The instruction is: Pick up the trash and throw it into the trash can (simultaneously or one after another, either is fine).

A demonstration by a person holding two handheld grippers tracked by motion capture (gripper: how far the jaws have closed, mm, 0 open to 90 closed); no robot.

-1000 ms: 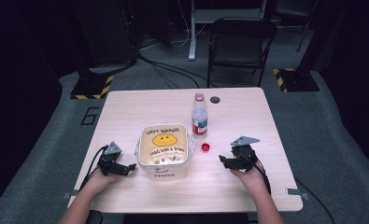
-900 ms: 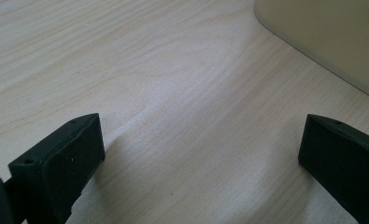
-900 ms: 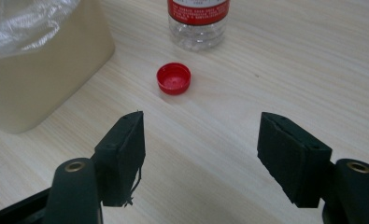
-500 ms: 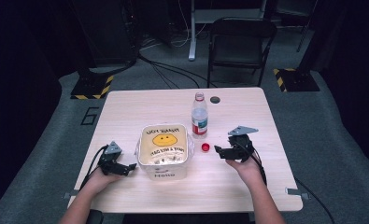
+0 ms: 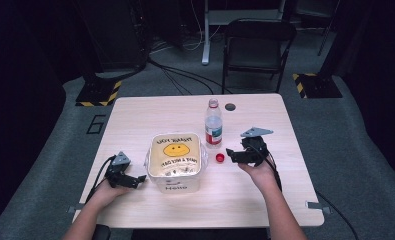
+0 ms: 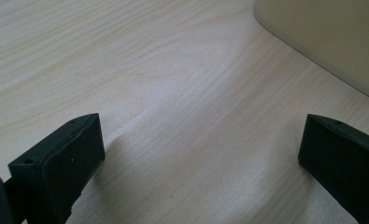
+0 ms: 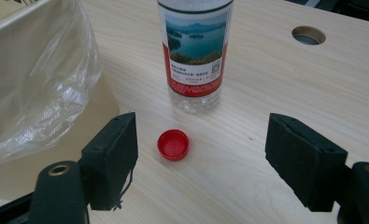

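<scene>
On the pale wooden table point(image 5: 150, 112) a red bottle cap point(image 5: 219, 158) lies flat, open side up, just in front of a clear plastic water bottle point(image 5: 213, 124) that stands upright with its neck uncapped; from the cap the bottle is at about 12 o'clock, close but not touching. The right gripper point(image 5: 233, 155) sits at roughly 3 o'clock from the cap, held above the table and pointing toward it. Its jaws have just been opening and stand apart with nothing between the pads; in the right gripper view the cap point(image 7: 173, 144) lies on the table ahead of the gap, nearer the left jaw, with the bottle point(image 7: 195, 51) beyond it. At about 9 o'clock from the cap stands a white bin point(image 5: 175, 182) lined with a clear plastic bag point(image 5: 152, 162) and printed with a yellow smiley face. The left gripper point(image 5: 139, 180) rests low at the bin's 9 o'clock side, just beside its wall, jaws wide open over bare wood with nothing in them. A round cable hole point(image 5: 230, 106) lies at the bottle's 1 o'clock.
</scene>
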